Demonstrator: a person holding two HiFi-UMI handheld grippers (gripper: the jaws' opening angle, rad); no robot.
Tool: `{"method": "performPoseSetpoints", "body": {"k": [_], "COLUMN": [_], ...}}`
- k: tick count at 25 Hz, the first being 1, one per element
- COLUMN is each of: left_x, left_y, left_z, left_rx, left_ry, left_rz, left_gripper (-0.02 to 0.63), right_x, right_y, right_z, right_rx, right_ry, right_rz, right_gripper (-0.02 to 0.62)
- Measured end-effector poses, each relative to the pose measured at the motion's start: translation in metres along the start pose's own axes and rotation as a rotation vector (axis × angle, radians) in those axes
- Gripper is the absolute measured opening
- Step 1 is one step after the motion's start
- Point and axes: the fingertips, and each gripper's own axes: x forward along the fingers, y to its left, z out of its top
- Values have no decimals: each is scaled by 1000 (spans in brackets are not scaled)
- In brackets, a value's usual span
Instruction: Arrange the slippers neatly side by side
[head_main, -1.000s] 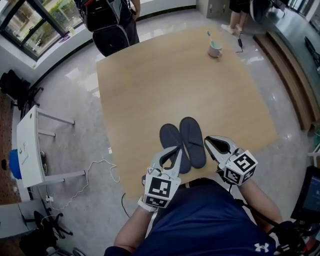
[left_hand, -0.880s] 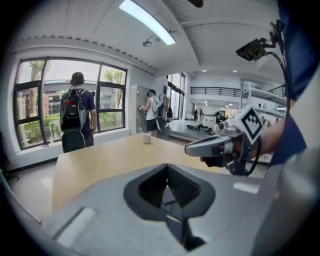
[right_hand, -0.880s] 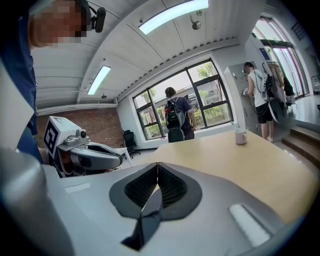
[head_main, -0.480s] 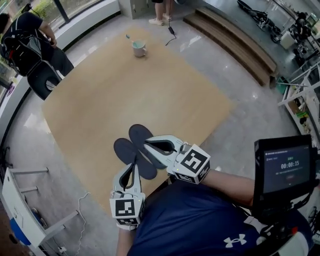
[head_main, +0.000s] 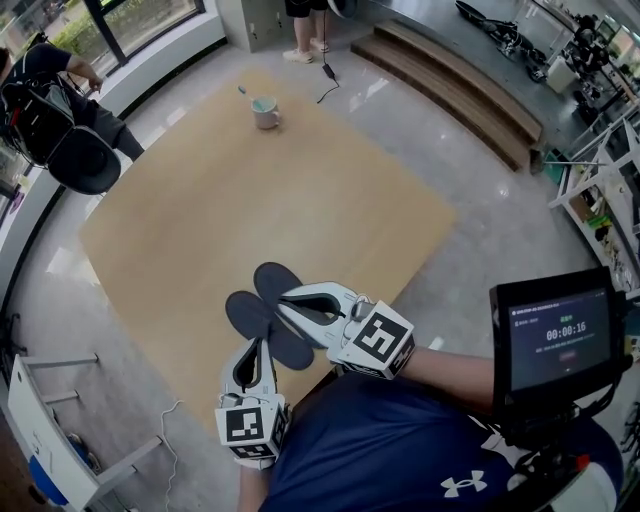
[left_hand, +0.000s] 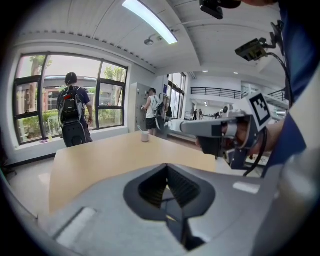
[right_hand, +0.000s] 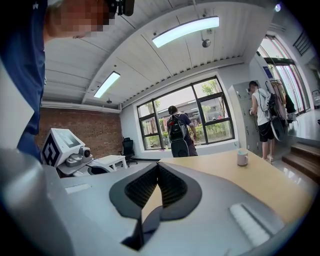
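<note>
Screen (head_main: 557, 338): I read a timer, 00:00:16, in pale digits on the dark display by my right arm.
Screen small print: there's a line above the timer and a reddish patch below it, both too small for me to read.
Shirt (head_main: 400, 450): the white Under Armour logo (head_main: 459, 486) sits on the navy cloth, with no words.
Left gripper (head_main: 264, 341): my cube carries a black-and-white square code, no letters.
Right gripper (head_main: 283, 298): same kind of square code, no letters or digits.

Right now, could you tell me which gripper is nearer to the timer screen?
Right. In the head view the right gripper lies left of the timer screen; the left gripper is even farther left, beyond it.
</note>
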Motion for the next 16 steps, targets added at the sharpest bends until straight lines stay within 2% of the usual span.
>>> {"method": "performPoseSetpoints", "body": {"k": [5, 9, 16], "left_x": [-3, -16, 9], "left_y": [0, -18, -26], "left_z": [-6, -2, -1], "left_rx": [-14, -33, -49], "left_ry": [-1, 5, -2], "left_rz": [-7, -1, -55], "left_gripper": [5, 5, 5], "right_x": [0, -19, -32], "right_y": [6, 16, -11], "right_z": [-3, 7, 0], "right_rx": [4, 6, -19], "right_ry": [5, 9, 35], "right_rz": [-4, 3, -86], "right_gripper": [11, 11, 11]}}
